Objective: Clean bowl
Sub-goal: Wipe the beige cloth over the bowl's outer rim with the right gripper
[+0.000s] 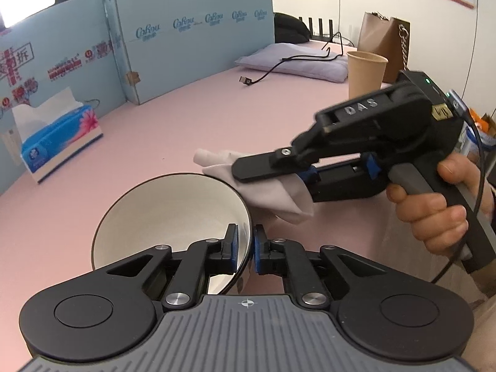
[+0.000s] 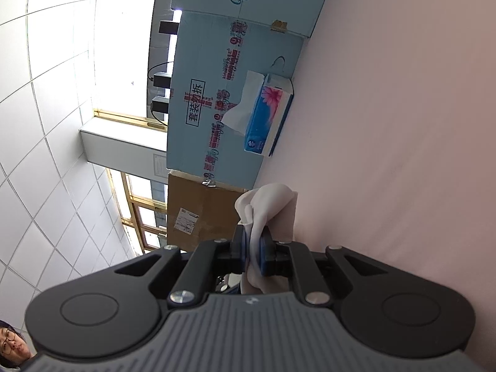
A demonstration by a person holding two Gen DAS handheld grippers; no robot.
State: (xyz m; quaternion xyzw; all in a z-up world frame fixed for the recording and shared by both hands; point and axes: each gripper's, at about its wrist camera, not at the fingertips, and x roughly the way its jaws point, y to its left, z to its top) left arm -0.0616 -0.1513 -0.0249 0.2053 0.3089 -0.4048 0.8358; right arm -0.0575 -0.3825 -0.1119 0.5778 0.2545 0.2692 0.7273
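Left gripper (image 1: pixel 246 248): clenched on the near rim of the white ceramic bowl with a dark rim (image 1: pixel 161 214), one pad inside the wall and one outside, holding it tilted above the pink tabletop (image 1: pixel 173 124).
Right gripper (image 2: pixel 252 252): clamped on a crumpled pale cloth (image 2: pixel 269 210), turned sideways; the cloth sits at the bowl's far rim.
Bowl interior: looks clean and white where visible; the part behind the fingers is hidden.
Progress: this fits wiping about to start or just ended; the pictures do not settle which.
Surroundings: blue tissue box (image 1: pixel 59 142), brown paper cup (image 1: pixel 365 73), blue cardboard partition (image 1: pixel 192 31) stand well apart.
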